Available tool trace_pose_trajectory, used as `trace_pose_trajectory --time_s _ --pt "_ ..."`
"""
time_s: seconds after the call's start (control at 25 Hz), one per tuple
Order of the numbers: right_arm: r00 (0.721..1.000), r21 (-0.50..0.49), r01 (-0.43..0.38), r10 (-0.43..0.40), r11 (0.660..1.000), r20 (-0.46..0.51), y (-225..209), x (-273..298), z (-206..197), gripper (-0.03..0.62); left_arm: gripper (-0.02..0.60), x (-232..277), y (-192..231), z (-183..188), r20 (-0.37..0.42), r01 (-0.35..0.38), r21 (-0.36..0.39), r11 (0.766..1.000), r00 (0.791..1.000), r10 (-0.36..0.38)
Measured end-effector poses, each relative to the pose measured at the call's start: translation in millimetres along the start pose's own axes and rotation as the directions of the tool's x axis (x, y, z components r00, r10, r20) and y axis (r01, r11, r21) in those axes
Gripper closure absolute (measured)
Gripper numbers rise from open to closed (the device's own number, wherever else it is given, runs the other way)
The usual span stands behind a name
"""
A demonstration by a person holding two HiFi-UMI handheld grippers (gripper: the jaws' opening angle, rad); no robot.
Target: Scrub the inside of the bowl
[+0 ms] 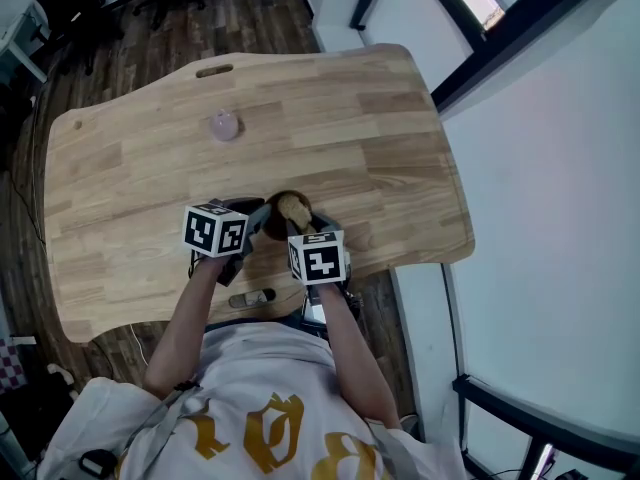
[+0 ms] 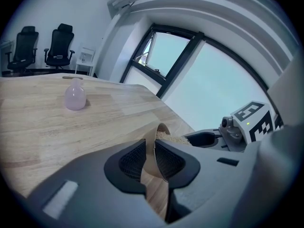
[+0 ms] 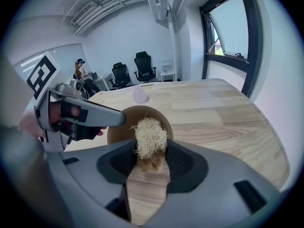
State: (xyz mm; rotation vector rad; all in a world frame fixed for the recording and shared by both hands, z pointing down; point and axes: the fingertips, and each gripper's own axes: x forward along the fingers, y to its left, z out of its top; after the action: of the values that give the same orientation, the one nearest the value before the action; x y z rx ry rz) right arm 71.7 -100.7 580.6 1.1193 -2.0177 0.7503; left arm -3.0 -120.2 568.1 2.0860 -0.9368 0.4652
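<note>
Two grippers: both clenched, near the table's (image 1: 350, 118) front edge.
Left gripper (image 2: 153, 148): pinches the brown bowl's (image 3: 118, 133) rim.
Right gripper (image 3: 151, 151): grasps a straw-coloured scrubber (image 3: 149, 134) at the bowl's mouth.
Bowl: tilted, mouth facing the right gripper.
Pink bottle (image 1: 225, 126): well apart.

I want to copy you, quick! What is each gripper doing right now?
The left gripper is closed on the rim of the bowl.
The right gripper is closed, holding the scrubber.
</note>
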Motion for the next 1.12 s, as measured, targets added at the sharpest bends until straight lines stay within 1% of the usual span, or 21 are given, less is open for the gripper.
trace_pose_trajectory --time_s 0.12,0.24,0.32,0.48,0.64,0.76,0.96,1.12 --pt "1.0 0.007 0.003 -0.003 1.0 -0.006 -0.8 -2.6 -2.8 0.422 0.529 0.0 -5.5 -1.1 -0.002 0.009 0.001 1.0 1.0 -0.009" --pt "1.0 -0.001 0.002 -0.002 1.0 0.0 2.9 -5.5 -3.4 0.422 0.529 -3.6 -6.6 -3.8 0.007 0.021 -0.022 1.0 1.0 -0.021" --pt "1.0 -0.027 -0.006 0.006 1.0 0.01 7.3 -6.6 -1.5 0.422 0.529 -5.9 -6.4 -4.4 0.011 0.028 -0.035 0.999 1.0 -0.028" --pt "0.999 -0.107 -0.041 0.042 0.993 0.015 21.7 -5.5 0.4 0.422 0.529 -6.6 -6.4 -4.7 0.01 0.031 -0.034 0.999 0.999 -0.031" --pt "0.995 -0.203 -0.098 0.097 0.974 -0.013 44.5 -0.8 -3.8 0.422 0.529 -8.4 -4.3 -7.5 -0.003 0.004 -0.016 1.0 1.0 -0.004" --pt "0.993 -0.267 -0.118 0.112 0.957 -0.036 51.6 2.1 -9.3 0.422 0.529 -7.4 -3.4 -8.4 -0.008 -0.001 -0.009 1.0 1.0 0.001" --pt "0.988 -0.291 -0.151 0.139 0.945 -0.062 58.1 2.6 -13.7 0.422 0.529 -8.7 0.3 -10.4 -0.01 -0.009 -0.015 1.0 1.0 0.009" --pt "0.975 -0.321 -0.212 0.179 0.923 -0.128 61.6 3.6 -21.1 0.422 0.529 -7.4 1.6 -13.9 -0.042 -0.024 0.004 1.0 0.999 0.024"
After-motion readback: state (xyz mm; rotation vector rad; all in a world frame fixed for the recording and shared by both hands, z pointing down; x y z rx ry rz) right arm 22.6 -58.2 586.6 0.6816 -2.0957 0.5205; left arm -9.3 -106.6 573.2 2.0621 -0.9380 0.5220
